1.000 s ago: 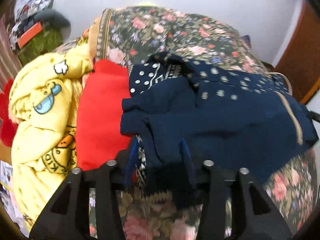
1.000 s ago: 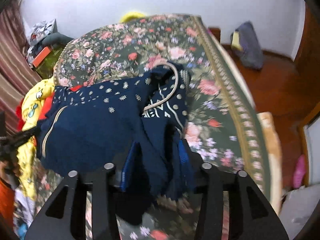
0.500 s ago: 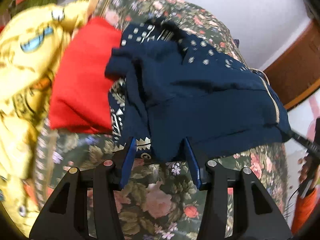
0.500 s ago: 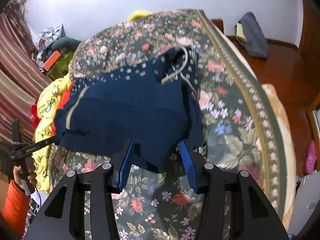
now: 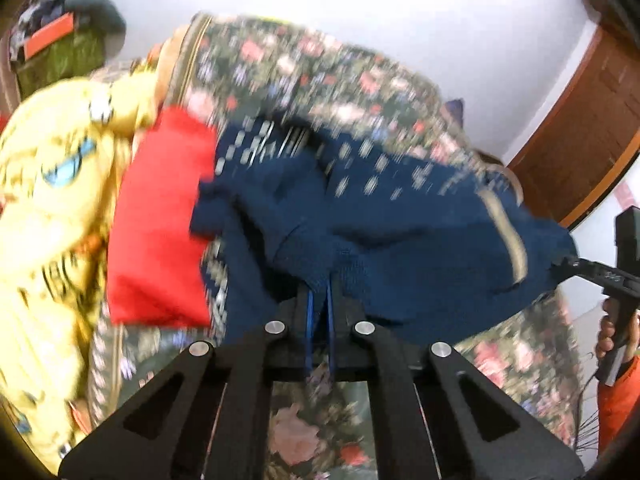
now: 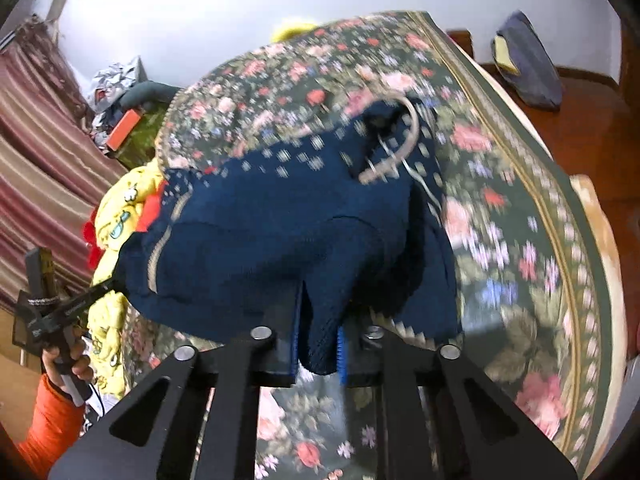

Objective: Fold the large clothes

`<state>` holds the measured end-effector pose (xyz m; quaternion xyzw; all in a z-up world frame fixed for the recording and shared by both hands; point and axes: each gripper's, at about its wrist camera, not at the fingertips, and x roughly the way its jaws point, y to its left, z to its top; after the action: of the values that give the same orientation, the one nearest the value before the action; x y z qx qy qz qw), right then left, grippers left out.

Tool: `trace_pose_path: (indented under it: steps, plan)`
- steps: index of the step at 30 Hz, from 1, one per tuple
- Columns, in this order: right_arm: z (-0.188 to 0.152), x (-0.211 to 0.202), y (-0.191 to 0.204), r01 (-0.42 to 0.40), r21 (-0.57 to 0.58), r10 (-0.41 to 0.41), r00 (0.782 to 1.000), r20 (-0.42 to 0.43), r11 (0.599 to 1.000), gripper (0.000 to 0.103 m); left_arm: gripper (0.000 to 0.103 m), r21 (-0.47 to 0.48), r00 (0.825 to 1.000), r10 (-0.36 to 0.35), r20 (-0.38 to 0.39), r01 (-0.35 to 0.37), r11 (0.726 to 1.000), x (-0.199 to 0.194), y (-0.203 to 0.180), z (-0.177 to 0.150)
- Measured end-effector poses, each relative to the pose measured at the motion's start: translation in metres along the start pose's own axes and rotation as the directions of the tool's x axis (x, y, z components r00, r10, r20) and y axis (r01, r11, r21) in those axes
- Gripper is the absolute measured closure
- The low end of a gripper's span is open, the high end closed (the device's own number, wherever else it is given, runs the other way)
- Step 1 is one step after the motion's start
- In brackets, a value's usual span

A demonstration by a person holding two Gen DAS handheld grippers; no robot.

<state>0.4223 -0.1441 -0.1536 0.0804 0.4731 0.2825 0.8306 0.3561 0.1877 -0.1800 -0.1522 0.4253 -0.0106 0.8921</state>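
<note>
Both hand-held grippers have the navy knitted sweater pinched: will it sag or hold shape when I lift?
The navy knitted sweater will probably sag: it already droops between the left hand-held gripper and right hand-held gripper. Its thick knit looks fairly heavy and unlikely to slip.

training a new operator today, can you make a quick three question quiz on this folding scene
1. True or false: both grippers are shut on the navy sweater.
2. What lies directly beside the sweater, on the side away from the right gripper? A) red garment B) grey bag C) striped curtain
3. Fill in: the sweater lies on a bed with a ______ cover.

Key
1. True: the left gripper and the right one each pinch a fold at its near edge.
2. A, the red garment.
3. Floral: the floral cover.
</note>
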Motion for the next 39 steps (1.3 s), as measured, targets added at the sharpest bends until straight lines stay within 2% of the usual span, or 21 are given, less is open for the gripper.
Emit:
trace_pose_path:
  steps: [4,6,8,10,12,13,14,16,17,18,20,22,25,29,33,37,39]
  plan:
    - [0.040,-0.005,0.015,0.016,-0.061,-0.013,0.999,0.051,0.998,0.093,0.099,0.016,0.998,-0.034,0.045,0.034,0.999,-0.003,-0.004,0.046]
    - [0.059,-0.008,0.021,0.060,-0.088,-0.051,0.993,0.104,0.994,0.094,0.099,0.006,0.996,-0.014,0.083,0.014,1.000,0.001,-0.003,0.075]
    - [0.084,-0.010,0.017,0.129,-0.069,-0.115,0.978,0.174,0.989,0.094,0.099,-0.009,0.990,0.059,0.127,-0.058,0.998,0.009,0.002,0.100]
    - [0.103,-0.007,0.009,0.232,-0.021,-0.223,0.952,0.209,0.972,0.093,0.098,-0.035,0.980,0.157,0.125,-0.153,0.988,0.024,0.009,0.120]
    - [0.114,-0.004,0.003,0.338,-0.005,-0.330,0.922,0.201,0.941,0.093,0.097,-0.078,0.971,0.220,0.093,-0.213,0.974,0.039,0.019,0.133]
    - [0.116,-0.003,0.002,0.352,-0.003,-0.345,0.919,0.192,0.936,0.093,0.095,-0.080,0.967,0.239,0.088,-0.233,0.969,0.043,0.021,0.137]
    - [0.115,-0.004,0.000,0.341,-0.002,-0.335,0.924,0.185,0.940,0.093,0.091,-0.074,0.963,0.255,0.092,-0.249,0.966,0.043,0.023,0.138]
    - [0.107,-0.008,0.000,0.302,-0.013,-0.294,0.937,0.190,0.953,0.093,0.072,-0.055,0.954,0.278,0.115,-0.273,0.960,0.040,0.023,0.135]
    - [0.100,-0.009,0.002,0.299,-0.025,-0.289,0.938,0.190,0.954,0.090,0.059,-0.043,0.952,0.276,0.133,-0.273,0.961,0.037,0.022,0.132]
    - [0.096,-0.009,0.004,0.299,-0.040,-0.287,0.940,0.185,0.953,0.088,0.056,-0.032,0.952,0.269,0.144,-0.267,0.963,0.036,0.021,0.128]
    - [0.086,-0.003,0.012,0.293,-0.076,-0.277,0.946,0.168,0.953,0.084,0.056,-0.001,0.958,0.258,0.127,-0.260,0.966,0.036,0.018,0.120]
    - [0.077,0.004,0.018,0.274,-0.100,-0.259,0.955,0.143,0.956,0.083,0.056,0.034,0.967,0.239,0.093,-0.243,0.969,0.040,0.011,0.110]
    - [0.066,0.017,0.032,0.208,-0.122,-0.196,0.975,0.100,0.971,0.083,0.056,0.088,0.977,0.208,0.045,-0.211,0.974,0.048,-0.004,0.091]
    - [0.045,0.029,0.058,0.129,-0.154,-0.121,0.991,0.061,0.980,0.083,0.056,0.144,0.990,0.142,-0.006,-0.139,0.980,0.054,-0.032,0.066]
    - [0.028,0.033,0.081,0.056,-0.181,-0.045,0.997,0.064,0.982,0.083,0.056,0.232,0.997,0.074,-0.007,-0.070,0.970,0.049,-0.068,0.044]
    - [0.018,0.048,0.094,0.044,-0.205,-0.036,0.998,0.043,0.978,0.077,0.056,0.276,0.999,0.035,-0.015,-0.029,0.961,0.051,-0.094,0.033]
    - [0.013,0.058,0.095,0.083,-0.227,-0.077,0.996,0.034,0.970,0.073,0.056,0.295,0.999,0.046,-0.014,-0.040,0.955,0.056,-0.102,0.029]
